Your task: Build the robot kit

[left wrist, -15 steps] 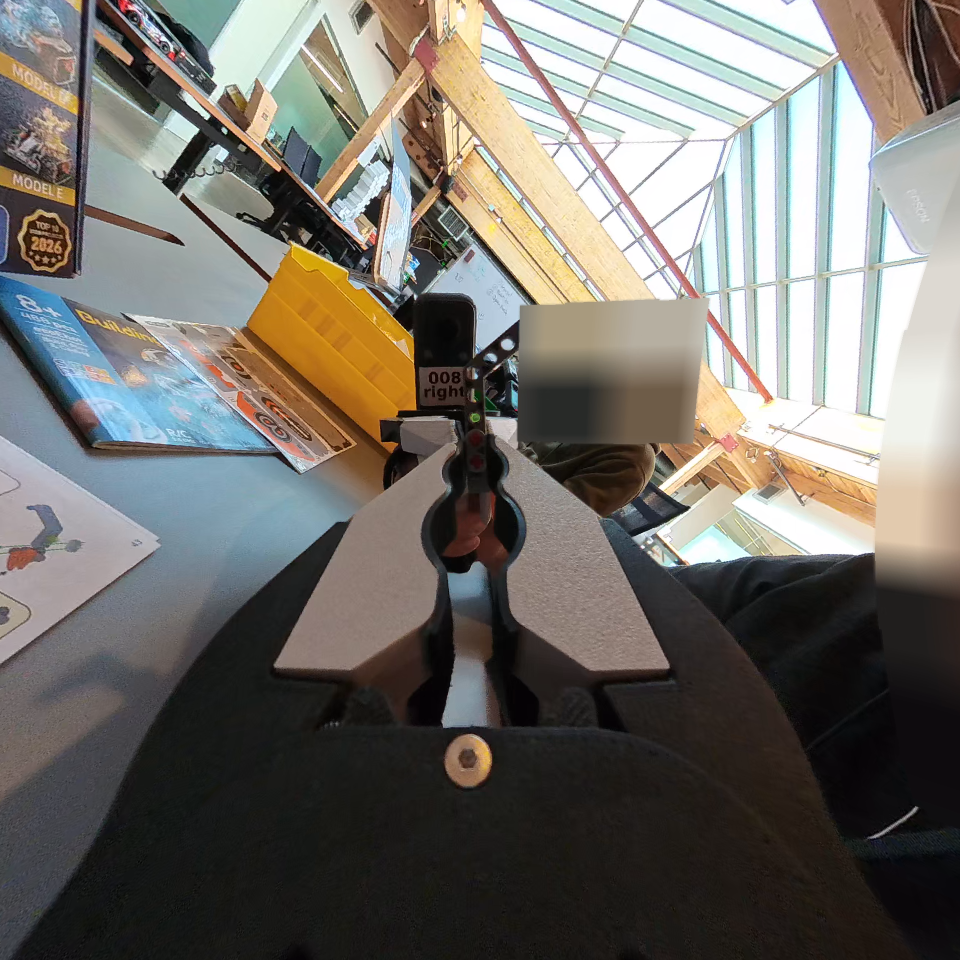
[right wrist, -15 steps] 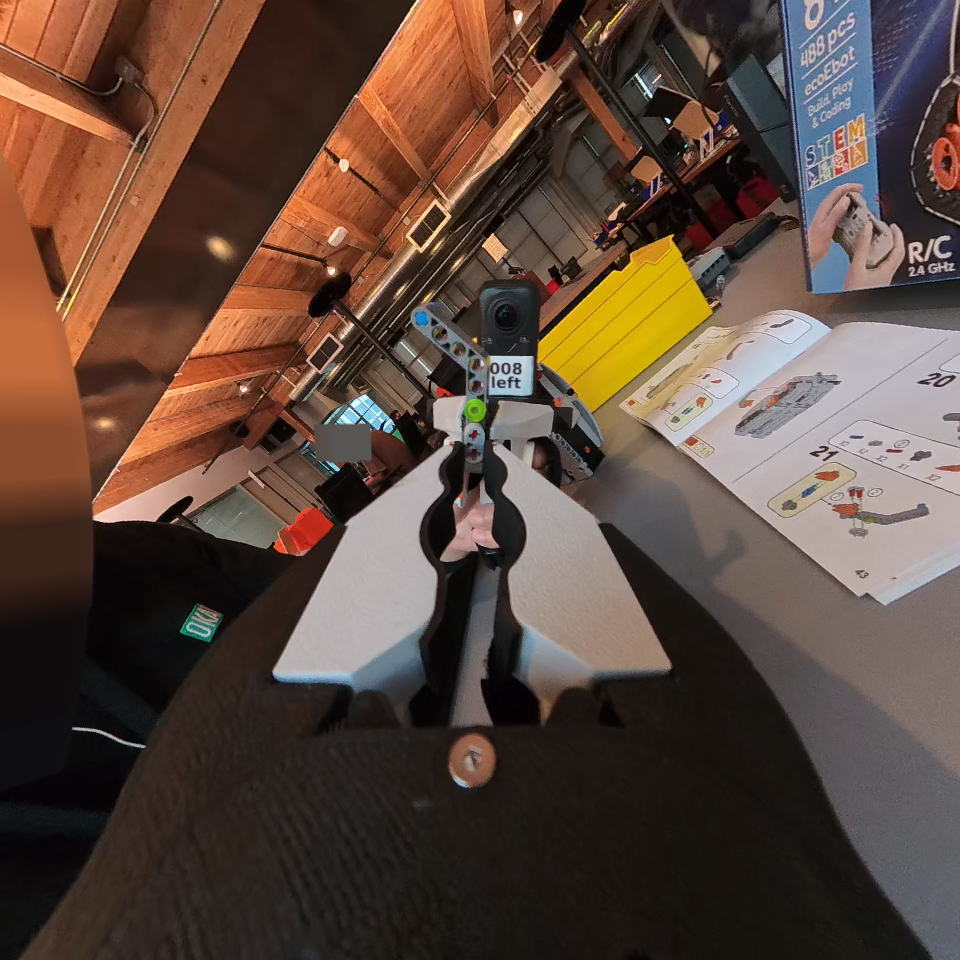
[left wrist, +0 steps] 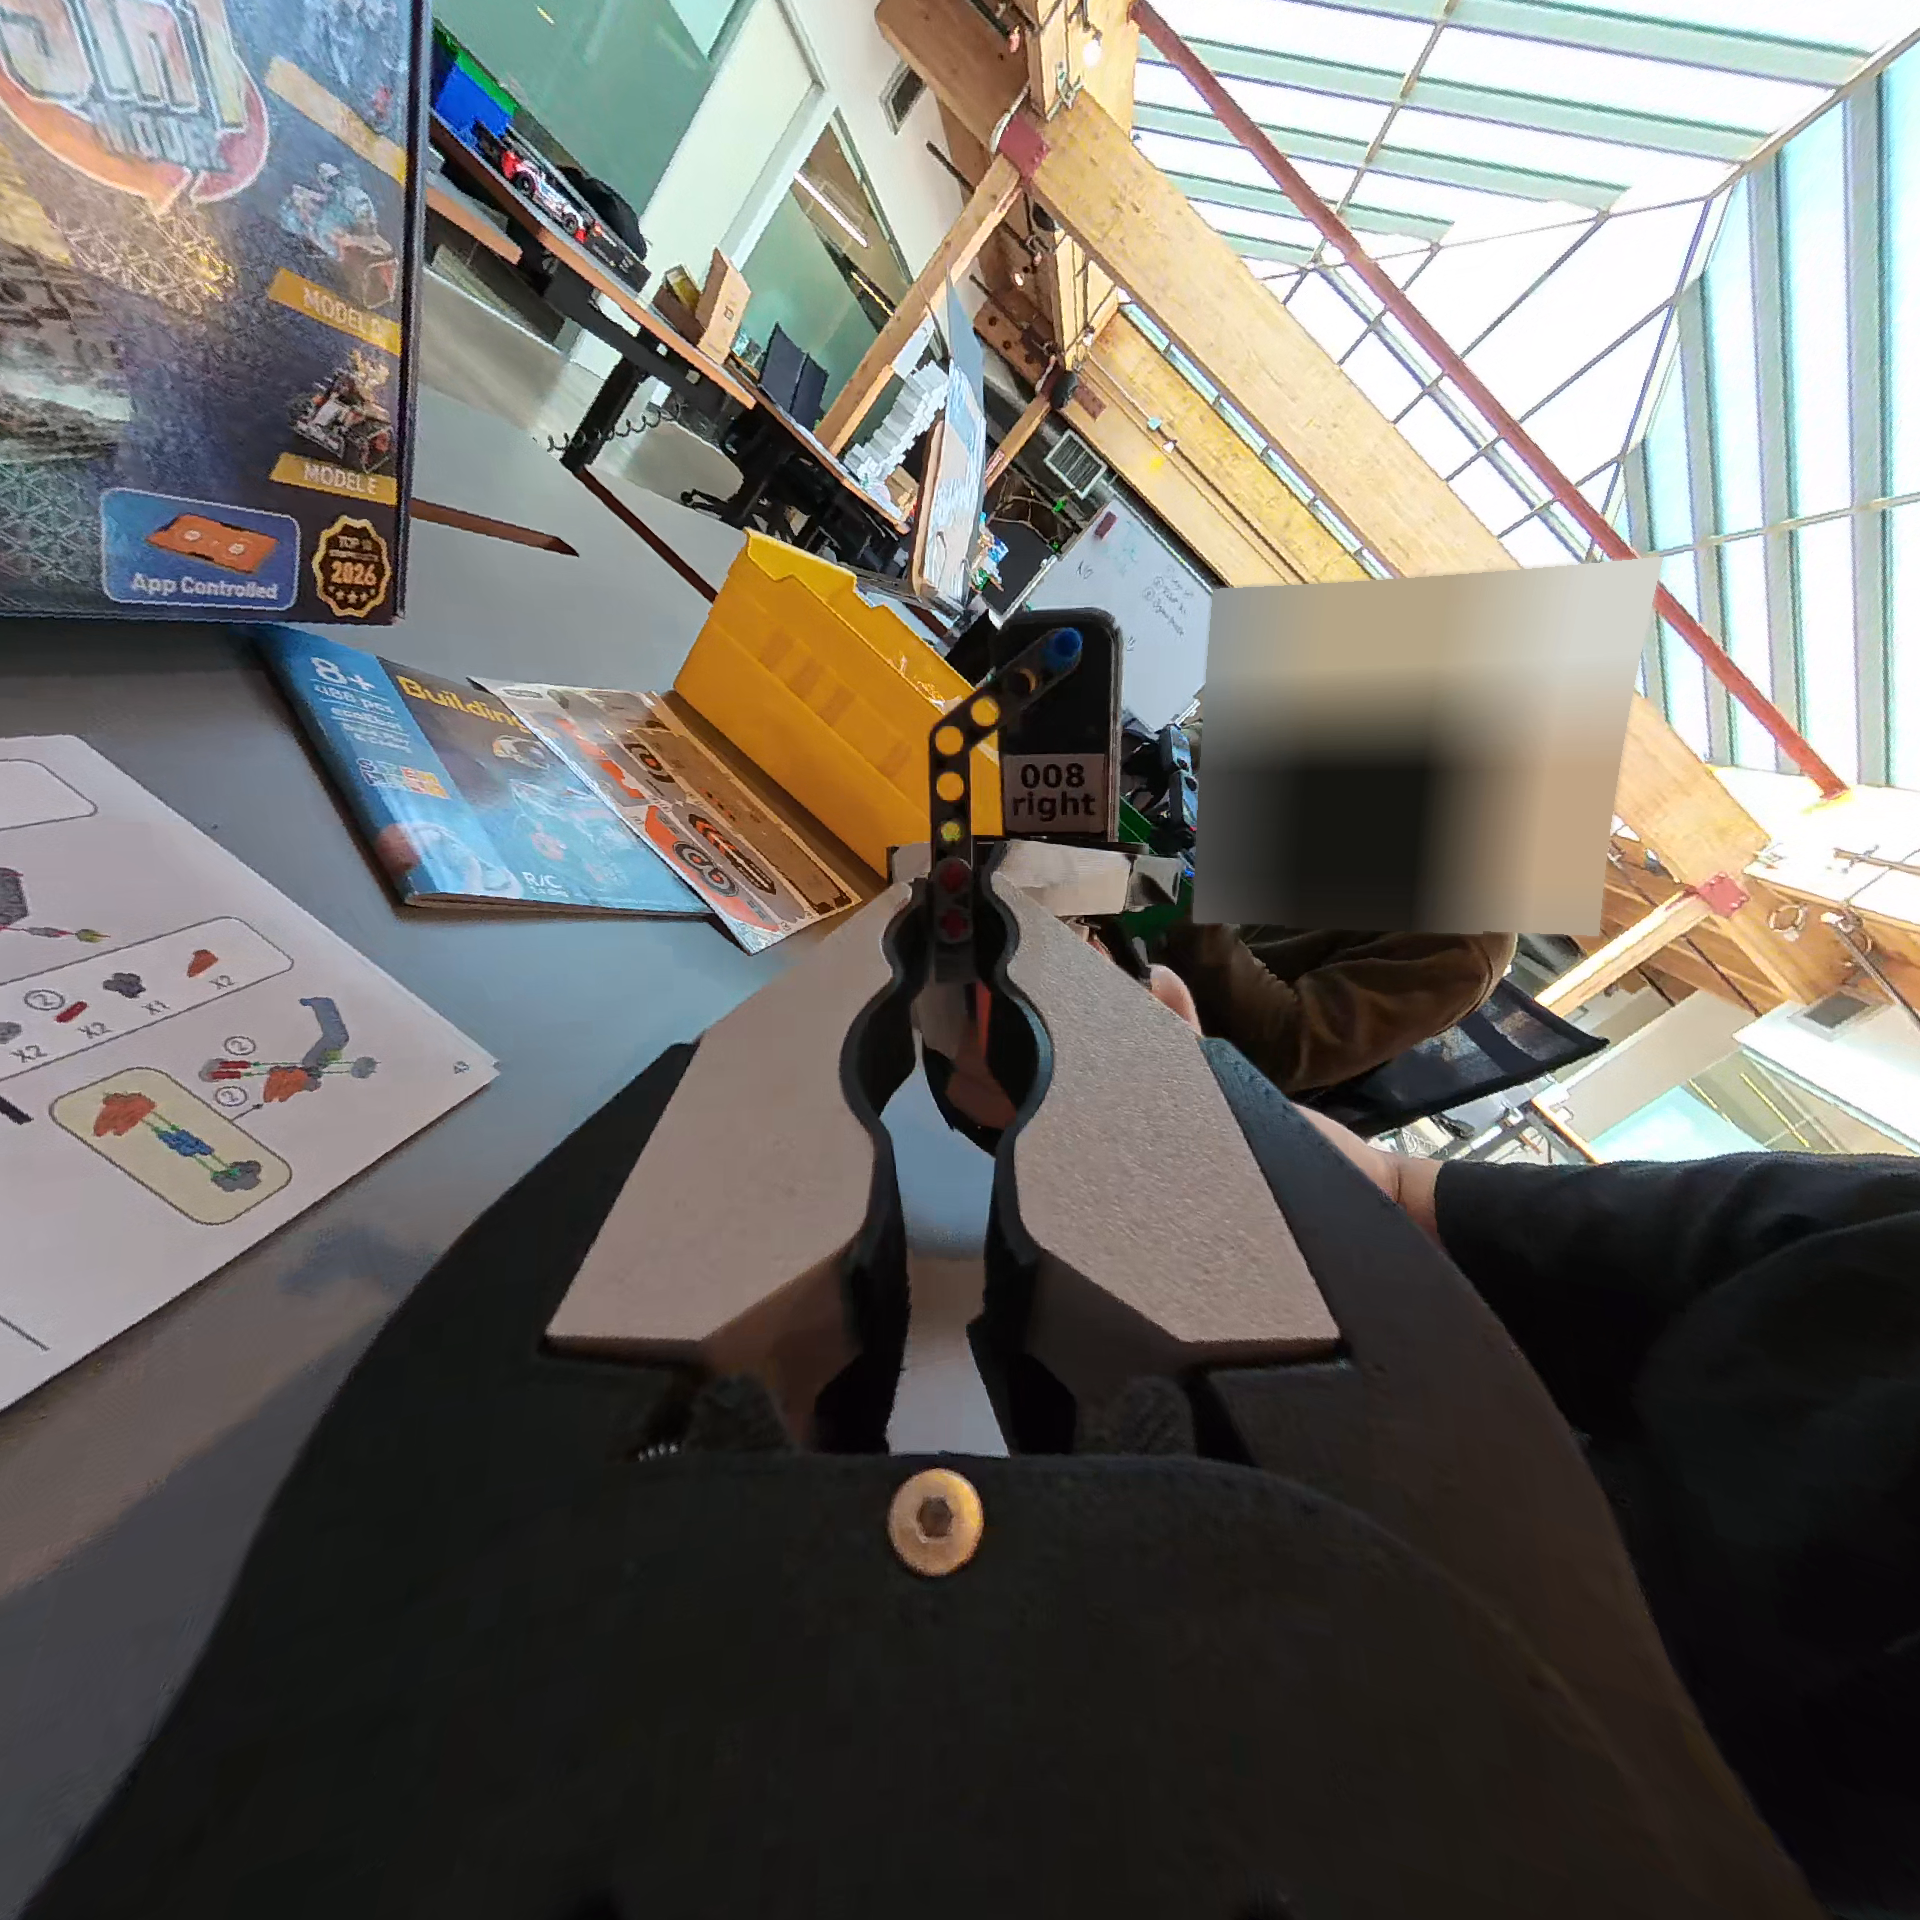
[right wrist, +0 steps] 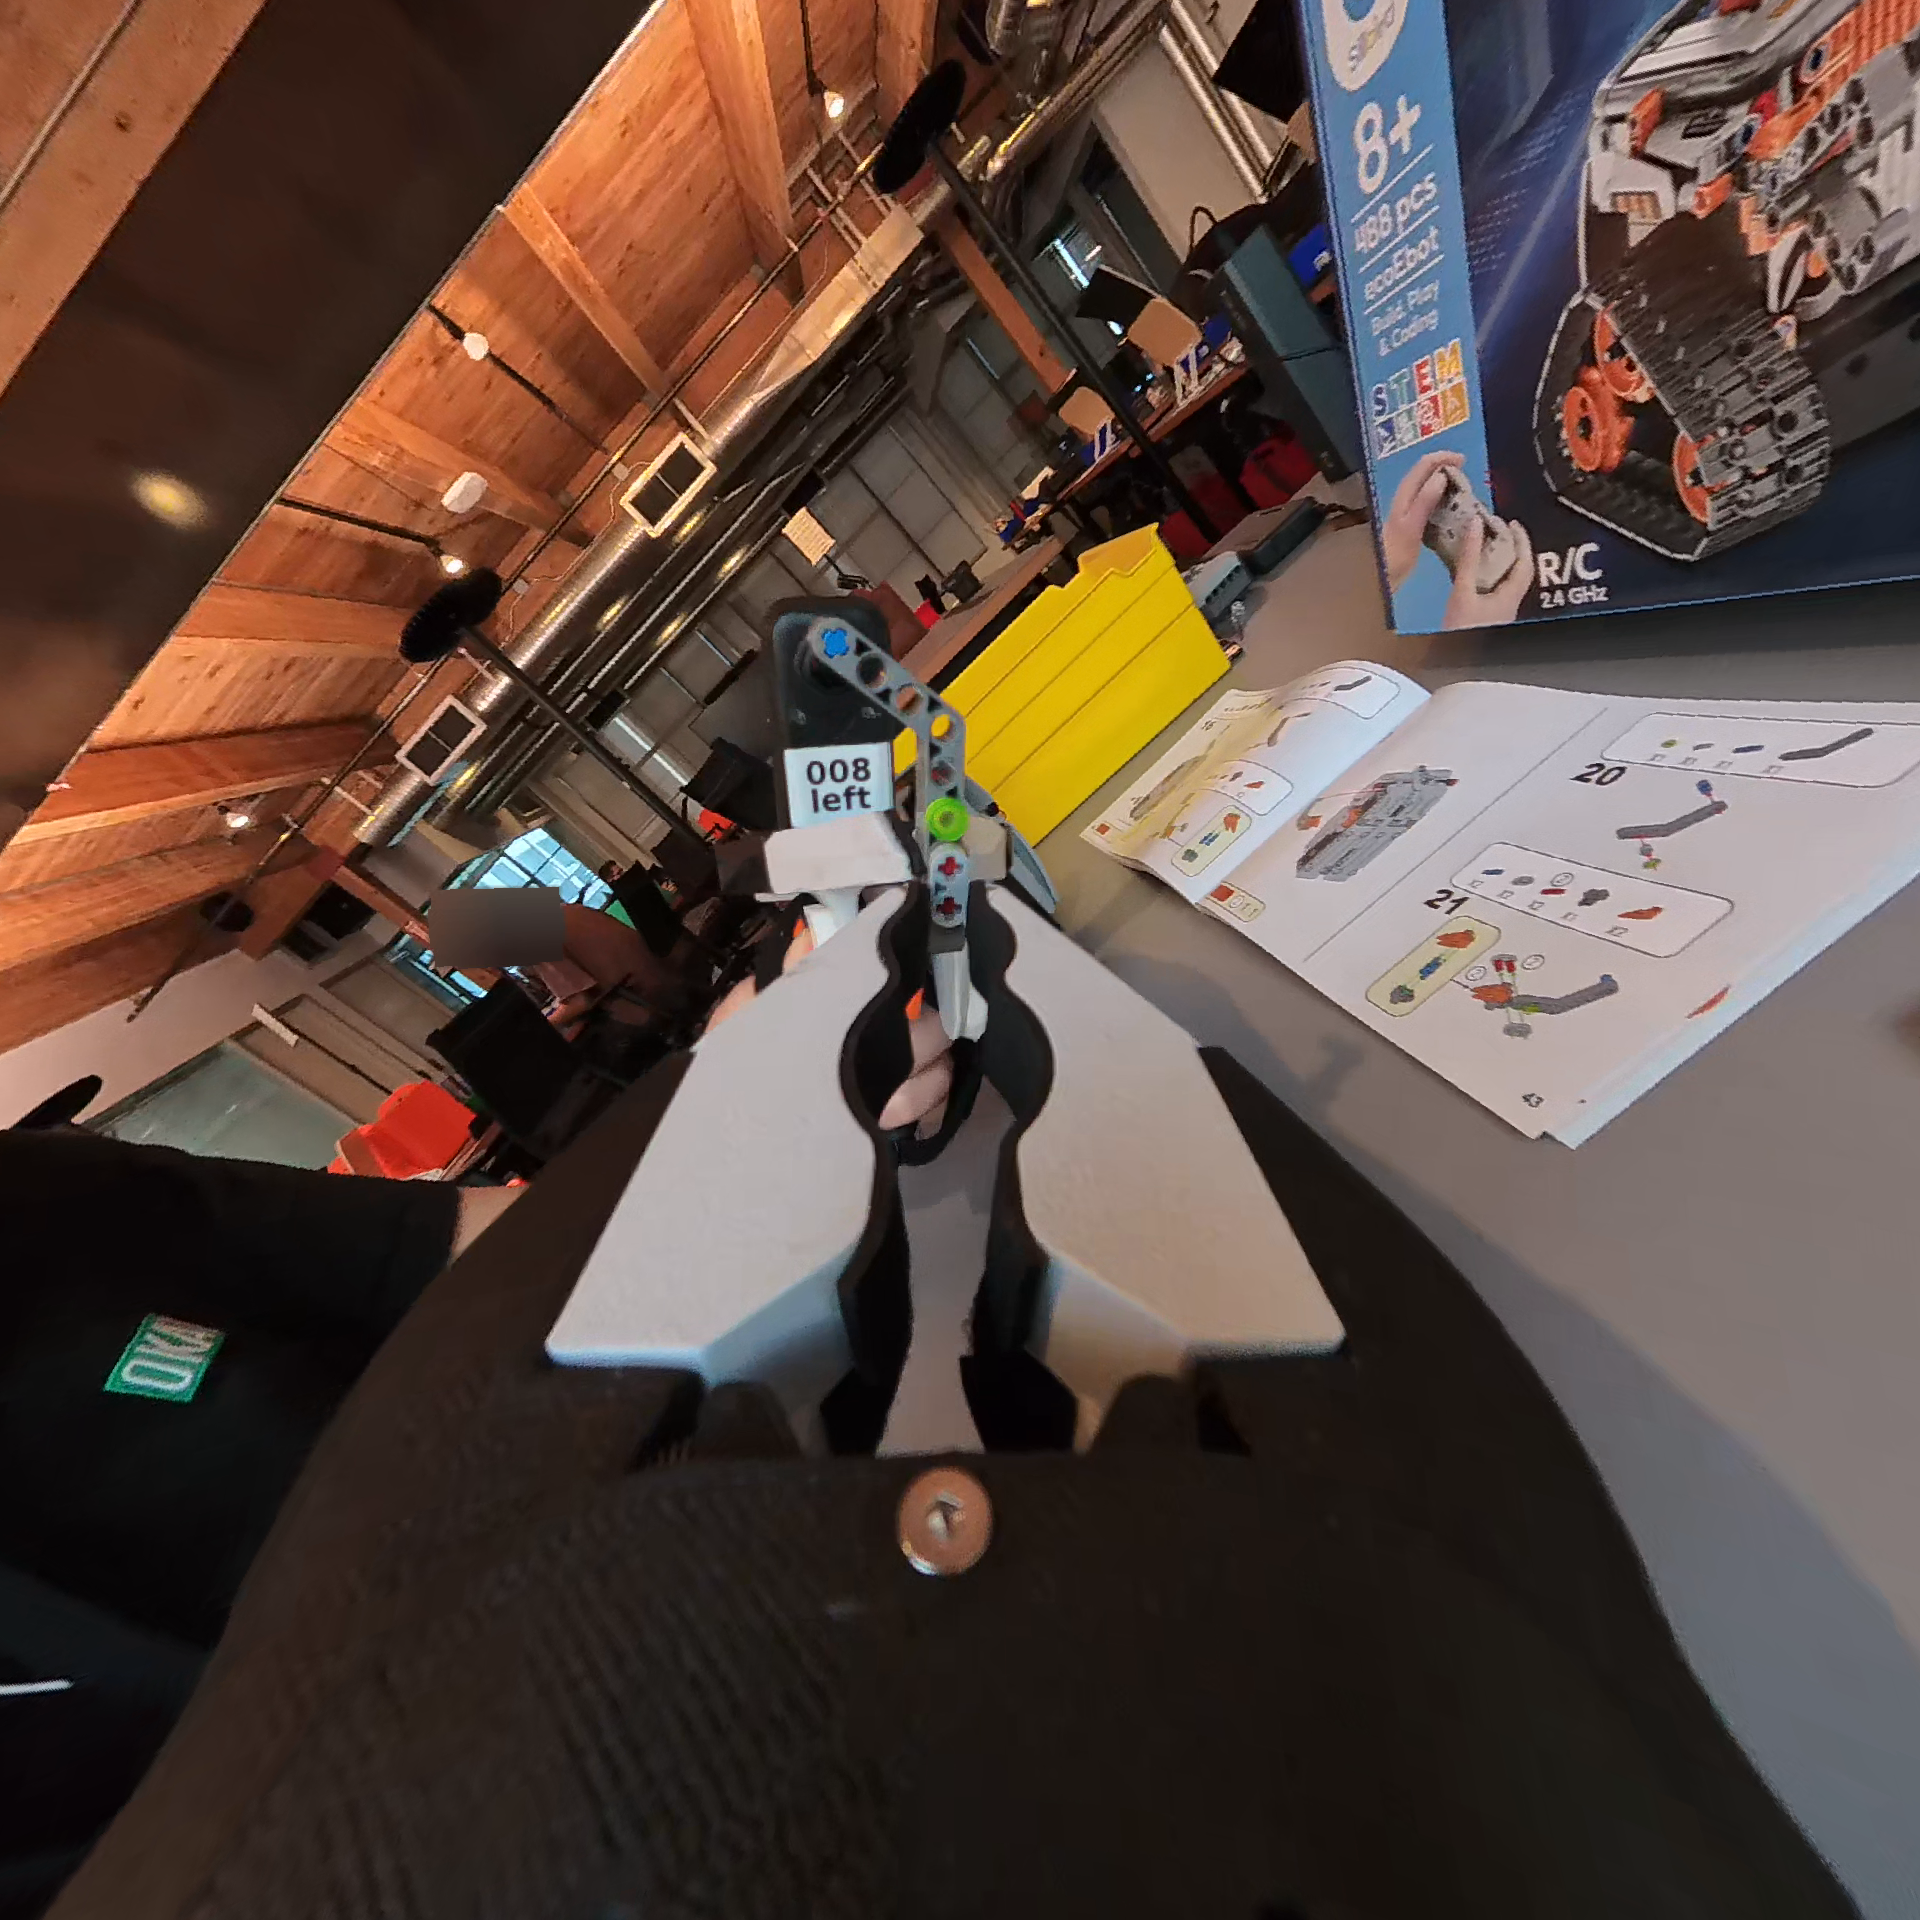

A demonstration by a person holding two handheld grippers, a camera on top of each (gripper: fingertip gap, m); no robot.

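Since half a second ago the bent grey beam has swung over: its angled upper arm, tipped by a blue pin, now leans the other way across the facing camera block, and both grippers have tipped so that more of the table shows. The two grippers meet nose to nose above the table's near edge. The left gripper and the right gripper each have their fingers drawn together on the beam's lower straight end, where two red pins sit in its holes; a lime green bush sits just above the right gripper's tips. A white piece with an orange tip hangs below the beam, between the right gripper's fingers. An open instruction booklet lies flat on the table beside the grippers. Beyond it lie a closed blue manual and a sticker sheet, against a yellow bin. A tall kit box stands upright on the table at the far side.
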